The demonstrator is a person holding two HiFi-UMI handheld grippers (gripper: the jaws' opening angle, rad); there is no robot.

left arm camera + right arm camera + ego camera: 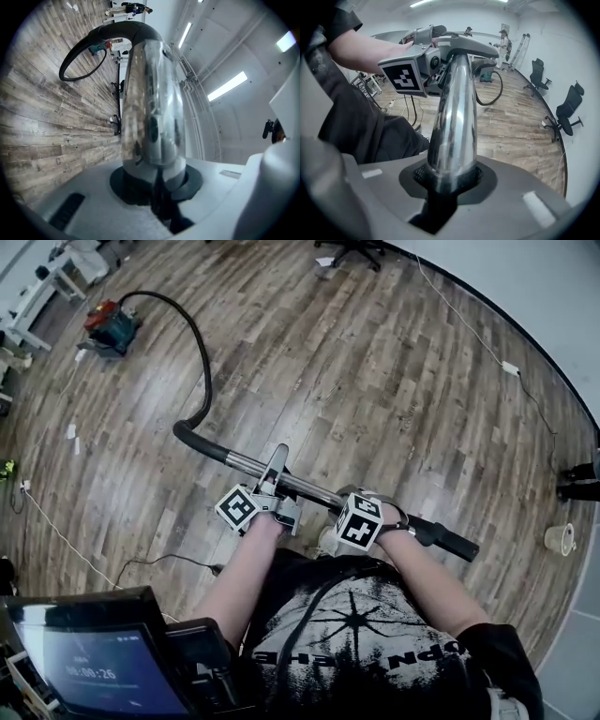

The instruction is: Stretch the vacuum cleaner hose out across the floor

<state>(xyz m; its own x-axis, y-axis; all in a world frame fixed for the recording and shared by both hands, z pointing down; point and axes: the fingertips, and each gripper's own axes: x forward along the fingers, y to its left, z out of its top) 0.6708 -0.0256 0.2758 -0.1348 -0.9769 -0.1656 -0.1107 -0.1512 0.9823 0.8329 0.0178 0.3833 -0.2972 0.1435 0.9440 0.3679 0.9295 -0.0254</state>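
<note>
From the head view, I saw both claws on the shiny silver metal tube (pixel 314 488) of the vacuum cleaner. The tube was held level, close in front of the person. The left gripper (pixel 274 486) was on the part of the tube nearer the hose. The right gripper (pixel 375 514) was farther right, close to the black end. I think two holds were used so the long tube would not swing.

The black bendy vacuum cleaner hose (pixel 202 362) ran from the left end of the tube, away over the brown wood floor (pixel 375 381). It reached the red and teal vacuum cleaner body (pixel 111 326), far off on the left. It had a big curve in it, so to me it was not pulled straight yet.

In the left gripper view, the claw was pinching the silver tube (pixel 157 108). The tube sat snug in the dark pads. Past it, the hose (pixel 70 55) made a loop on the floor.

In the right gripper view, that claw was pinching the tube (pixel 454 122) too. It filled the gap between the pads. Farther along the tube I saw the left gripper (pixel 422 65). Behind it, the hose (pixel 499 91) curved toward the vacuum body.
</note>
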